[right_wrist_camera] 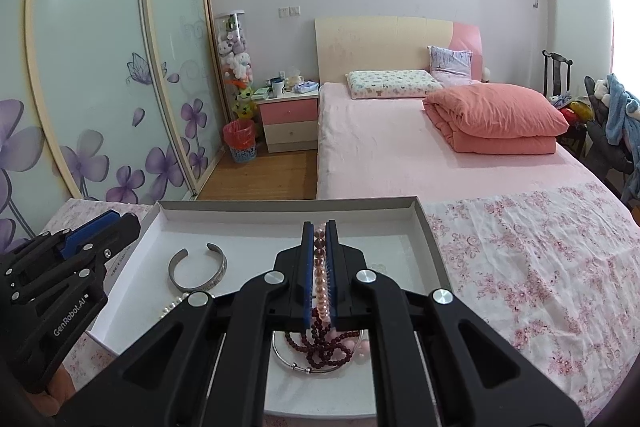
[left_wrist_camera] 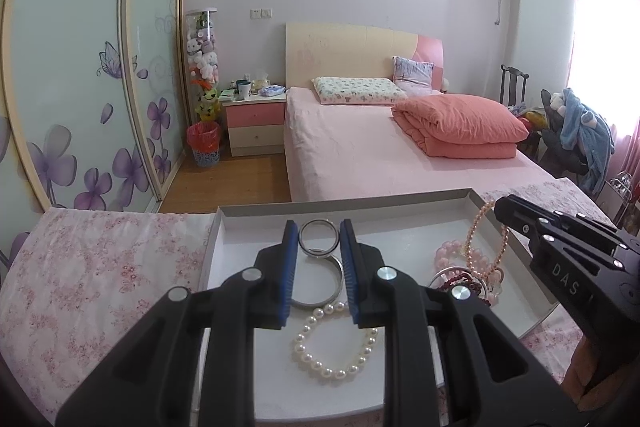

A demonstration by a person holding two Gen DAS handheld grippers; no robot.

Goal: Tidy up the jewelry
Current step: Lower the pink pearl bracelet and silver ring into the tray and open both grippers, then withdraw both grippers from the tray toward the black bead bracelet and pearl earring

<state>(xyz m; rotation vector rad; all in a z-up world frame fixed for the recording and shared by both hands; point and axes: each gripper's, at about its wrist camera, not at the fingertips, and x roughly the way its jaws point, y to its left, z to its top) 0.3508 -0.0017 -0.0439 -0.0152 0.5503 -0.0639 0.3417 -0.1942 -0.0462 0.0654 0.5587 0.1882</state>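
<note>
A shallow white box (left_wrist_camera: 348, 205) sits on a floral cloth and holds the jewelry. My left gripper (left_wrist_camera: 319, 233) is open above a silver ring bangle (left_wrist_camera: 318, 237), with a larger silver bangle (left_wrist_camera: 338, 279) and a white pearl bracelet (left_wrist_camera: 320, 359) below it. My right gripper (right_wrist_camera: 320, 231) is shut on a pink pearl strand (right_wrist_camera: 320, 279), lifting it; it also shows in the left wrist view (left_wrist_camera: 472, 239). A dark red bead string (right_wrist_camera: 324, 347), a thin silver bangle (right_wrist_camera: 292, 365) and an open silver cuff (right_wrist_camera: 198, 267) lie in the box (right_wrist_camera: 288, 205).
The box rests on a pink floral cloth (right_wrist_camera: 540, 267) at the foot of a pink bed (right_wrist_camera: 400, 155) with a folded coral quilt (right_wrist_camera: 496, 119). A nightstand (right_wrist_camera: 288, 119), red bin (right_wrist_camera: 240, 141) and wardrobe doors (right_wrist_camera: 100, 67) stand at the left.
</note>
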